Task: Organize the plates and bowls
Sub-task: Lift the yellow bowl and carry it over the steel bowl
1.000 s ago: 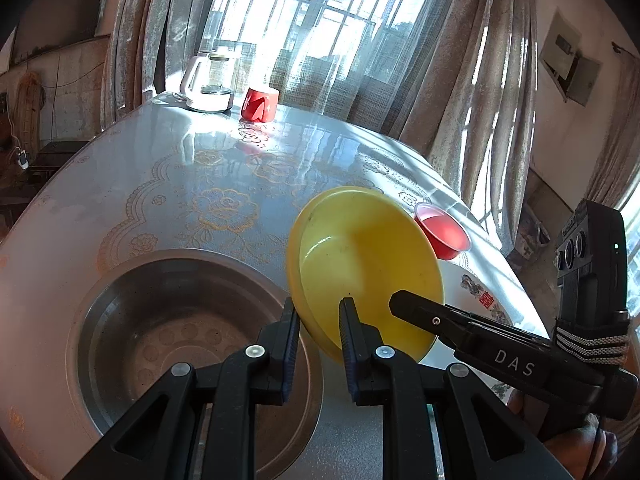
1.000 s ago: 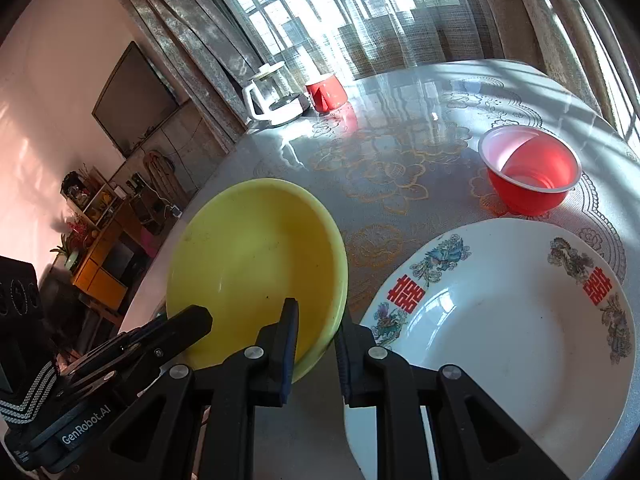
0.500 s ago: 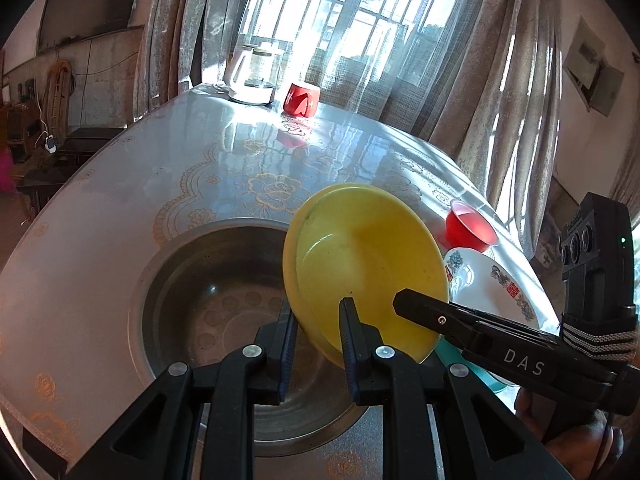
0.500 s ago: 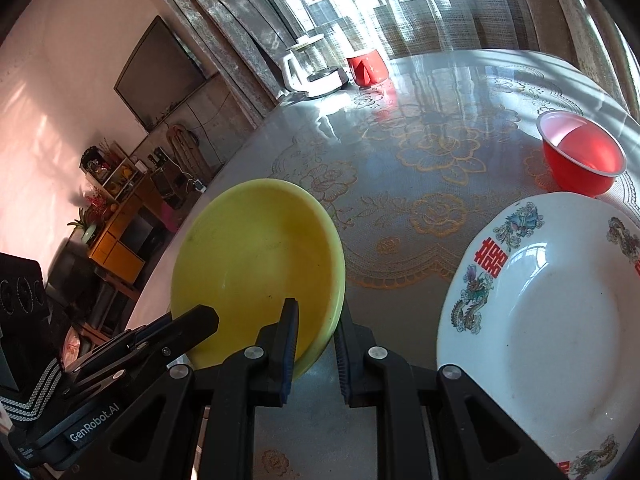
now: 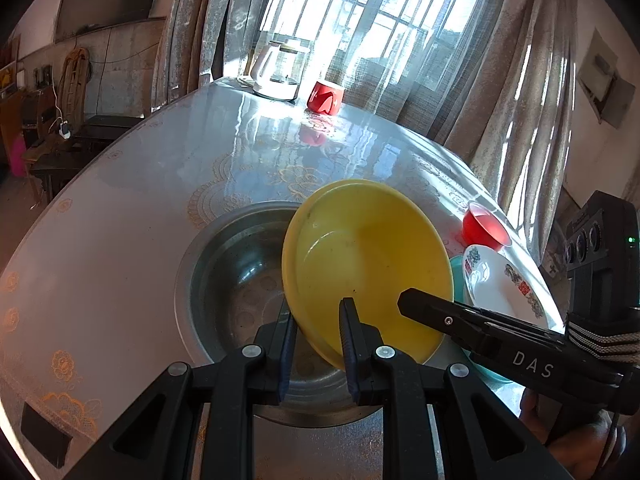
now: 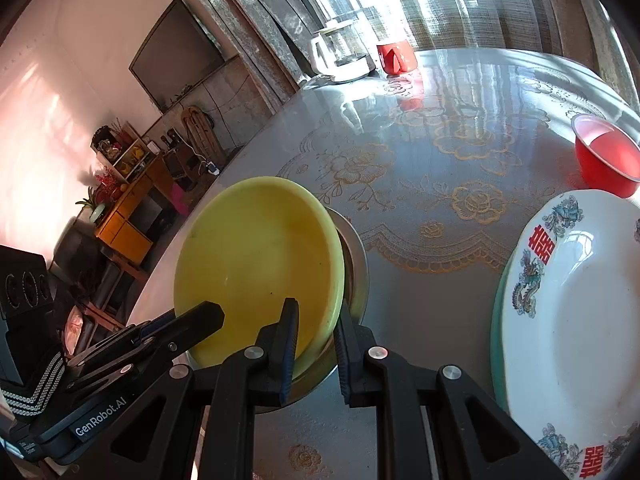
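A yellow bowl (image 5: 368,256) hangs tilted over a wide steel basin (image 5: 232,272) that rests on the round table. My left gripper (image 5: 318,320) is shut on the bowl's near rim. In the left wrist view the right gripper (image 5: 412,300) reaches in from the right onto the same bowl. In the right wrist view my right gripper (image 6: 316,320) is shut on the rim of the yellow bowl (image 6: 260,264), with the basin's rim (image 6: 358,256) showing just behind it. The left gripper (image 6: 200,316) comes in from the lower left.
A white patterned plate (image 6: 580,312) lies on a teal plate (image 5: 456,268) to the right, with a small red bowl (image 6: 608,160) beyond it. A red mug (image 5: 326,98) and a glass kettle (image 5: 280,72) stand at the table's far edge by the curtained window.
Both grippers have carried the yellow bowl away from the white plate, from above bare table to above the steel basin. Both grips on its rim are unchanged.
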Demonstrator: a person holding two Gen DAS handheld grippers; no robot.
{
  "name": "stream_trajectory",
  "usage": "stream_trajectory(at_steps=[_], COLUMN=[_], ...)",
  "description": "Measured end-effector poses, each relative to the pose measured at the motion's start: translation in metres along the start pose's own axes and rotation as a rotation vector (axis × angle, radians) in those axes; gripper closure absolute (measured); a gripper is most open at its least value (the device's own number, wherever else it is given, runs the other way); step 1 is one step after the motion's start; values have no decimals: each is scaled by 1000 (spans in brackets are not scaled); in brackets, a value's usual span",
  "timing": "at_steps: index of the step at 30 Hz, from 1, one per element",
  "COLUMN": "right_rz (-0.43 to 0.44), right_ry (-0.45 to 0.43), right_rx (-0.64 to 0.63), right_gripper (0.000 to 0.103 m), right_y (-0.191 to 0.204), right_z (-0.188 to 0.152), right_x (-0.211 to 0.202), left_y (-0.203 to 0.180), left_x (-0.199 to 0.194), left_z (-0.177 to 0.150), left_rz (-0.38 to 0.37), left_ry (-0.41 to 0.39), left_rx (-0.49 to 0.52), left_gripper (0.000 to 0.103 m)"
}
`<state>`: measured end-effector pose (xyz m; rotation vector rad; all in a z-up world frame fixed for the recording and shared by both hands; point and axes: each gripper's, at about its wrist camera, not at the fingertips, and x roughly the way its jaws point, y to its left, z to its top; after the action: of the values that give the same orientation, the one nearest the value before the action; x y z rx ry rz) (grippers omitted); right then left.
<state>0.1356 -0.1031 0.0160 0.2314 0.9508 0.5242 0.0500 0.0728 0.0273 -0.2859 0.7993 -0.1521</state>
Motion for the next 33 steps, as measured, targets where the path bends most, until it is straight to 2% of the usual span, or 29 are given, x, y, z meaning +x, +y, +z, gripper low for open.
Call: stream_trajectory(at_steps=[15,24,33], right_rz=[24,37,37], right_ry=[22,47,50], right_rx=[-45,-47,-38], right_gripper=[86,86,86], right_y=[11,11,10], right_z=[-5,-8,-6], right_x=[13,22,24], left_y=[22,22,24], left_x=[2,4,6], left_z=[-11,-14,-13], left_rz=[9,57,70], left_ry=[33,21,10], left_rx=[-68,-40,-32], left_gripper=[83,83,83])
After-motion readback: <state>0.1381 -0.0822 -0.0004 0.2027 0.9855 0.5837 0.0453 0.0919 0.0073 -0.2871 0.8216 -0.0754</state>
